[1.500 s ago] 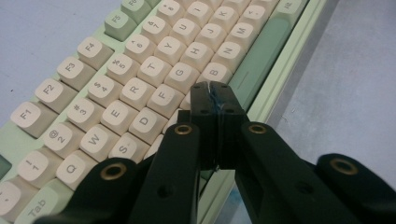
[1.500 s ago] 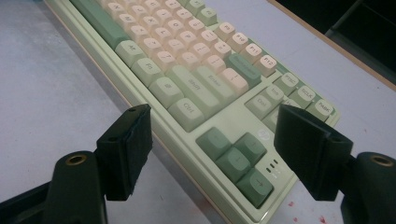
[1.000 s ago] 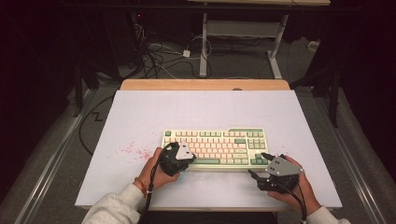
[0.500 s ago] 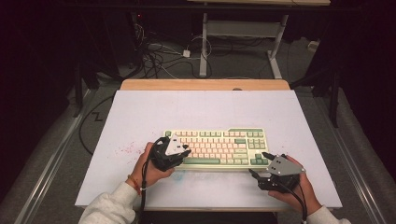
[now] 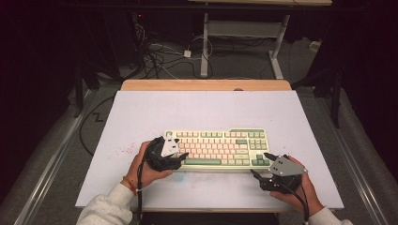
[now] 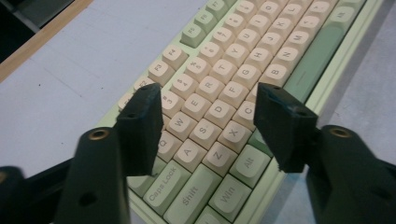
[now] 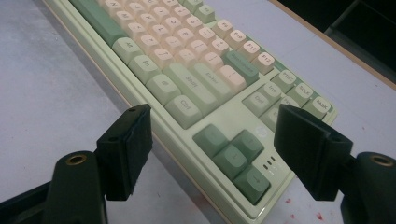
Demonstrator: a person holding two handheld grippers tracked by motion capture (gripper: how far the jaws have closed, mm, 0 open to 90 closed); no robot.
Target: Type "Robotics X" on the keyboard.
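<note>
My left gripper [image 6: 208,116] had just spread its jaws wide with nothing between them, hovering over the left-hand keys of the green-and-cream keyboard [image 5: 220,146] on the white table [image 5: 141,112], while my right gripper [image 7: 212,140] waited gaping at its arrow-key corner, so the keyboard lay free, ungripped.

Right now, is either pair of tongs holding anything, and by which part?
Nothing is held. The left tongs have just been opening and stand spread above the keyboard keys; the right tongs gape at its arrow-key corner, gripping nothing.
</note>
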